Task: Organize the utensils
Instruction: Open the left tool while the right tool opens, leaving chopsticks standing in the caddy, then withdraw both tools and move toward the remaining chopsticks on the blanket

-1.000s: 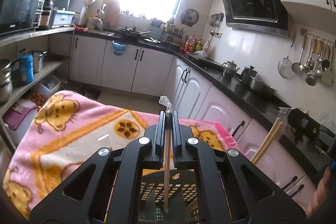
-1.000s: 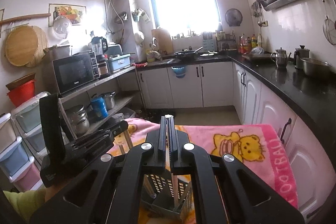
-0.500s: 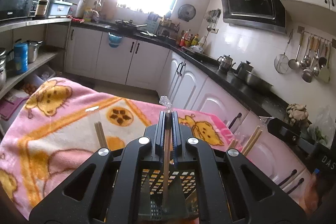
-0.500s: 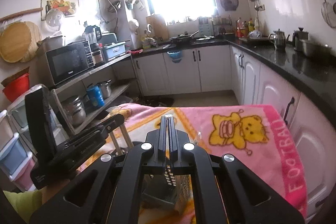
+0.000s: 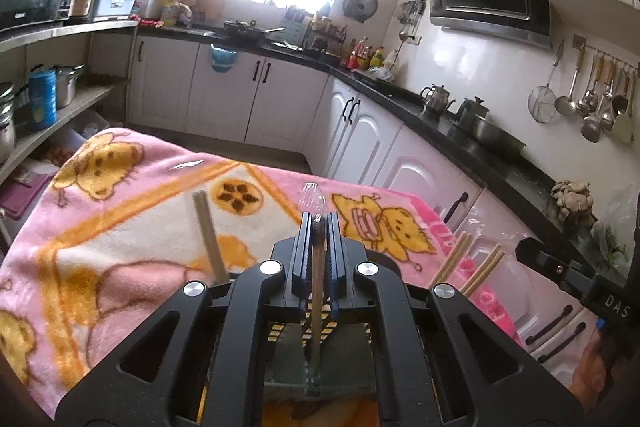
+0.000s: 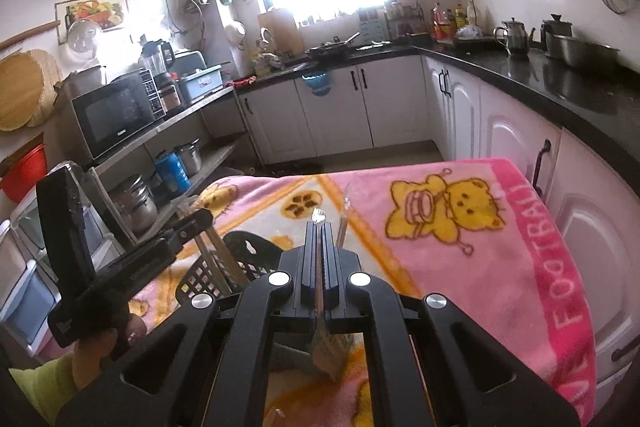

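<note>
My left gripper (image 5: 319, 223) is shut on a pair of wooden chopsticks in a clear plastic wrapper (image 5: 317, 291); they hang down into a black slotted utensil basket (image 5: 320, 323) below the jaws. Bare chopsticks stand in the basket at left (image 5: 208, 235) and at right (image 5: 466, 265). My right gripper (image 6: 321, 227) is shut on another wrapped chopstick packet (image 6: 326, 351), held above the pink blanket just right of the basket (image 6: 224, 267). The left gripper's body (image 6: 132, 259) shows over the basket in the right wrist view. The right gripper's body (image 5: 576, 275) shows at the right edge of the left wrist view.
The basket stands on a table covered by a pink and orange bear-print blanket (image 6: 460, 227). White cabinets with a black counter (image 5: 460, 143) run close along the right. Open shelves with pots and a microwave (image 6: 116, 115) stand at left.
Both grippers have dropped lower and tilted down, so more of the blanket shows. The left chopsticks sit deeper in the basket. The right gripper has shifted right of the basket.
</note>
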A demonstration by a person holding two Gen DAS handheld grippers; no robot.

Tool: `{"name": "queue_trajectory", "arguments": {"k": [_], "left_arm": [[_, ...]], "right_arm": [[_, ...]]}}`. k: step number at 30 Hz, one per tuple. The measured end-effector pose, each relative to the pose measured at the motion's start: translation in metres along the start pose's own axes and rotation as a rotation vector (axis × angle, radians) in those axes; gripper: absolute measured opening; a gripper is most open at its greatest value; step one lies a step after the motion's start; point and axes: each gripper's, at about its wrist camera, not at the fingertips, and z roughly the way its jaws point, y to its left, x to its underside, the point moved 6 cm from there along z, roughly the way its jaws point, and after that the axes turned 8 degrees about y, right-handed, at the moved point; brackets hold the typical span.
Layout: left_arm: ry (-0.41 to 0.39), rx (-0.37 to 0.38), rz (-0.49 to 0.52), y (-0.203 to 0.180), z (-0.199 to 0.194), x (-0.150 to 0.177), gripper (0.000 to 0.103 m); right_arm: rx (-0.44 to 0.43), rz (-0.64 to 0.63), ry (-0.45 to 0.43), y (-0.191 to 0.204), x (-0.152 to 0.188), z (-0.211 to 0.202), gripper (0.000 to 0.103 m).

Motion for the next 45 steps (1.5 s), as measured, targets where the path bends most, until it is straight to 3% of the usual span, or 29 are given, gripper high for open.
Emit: {"name": "queue_trajectory", "arguments": {"k": [12,16,27,38,42,45], "left_arm": [[0.043,-0.033,-0.019,0.019,-0.005,0.014,0.012],[0.050,-0.031,-0.027,0.024,-0.009,0.020,0.014],[0.082,-0.016,-0.014,0.026,-0.033,0.042,0.037],[0.115,-0.029,-0.022,0.033,-0.056,0.066,0.062],[0.125,-0.037,-0.029,0.037,-0.063,0.076,0.064],[0.133,-0.043,-0.037,0.041,-0.067,0.083,0.072]], "right_arm": [[0.000,0.003,0.046,-0.002,0.017,0.003,0.004],[-0.001,0.007,0.059,0.000,0.022,0.003,0.021],[0.007,0.006,0.082,0.002,0.042,-0.002,0.036],[0.004,0.001,0.089,0.006,0.058,-0.012,0.042],[-0.002,-0.012,0.100,0.010,0.068,-0.016,0.042],[-0.005,-0.018,0.113,0.013,0.075,-0.017,0.042]]}}
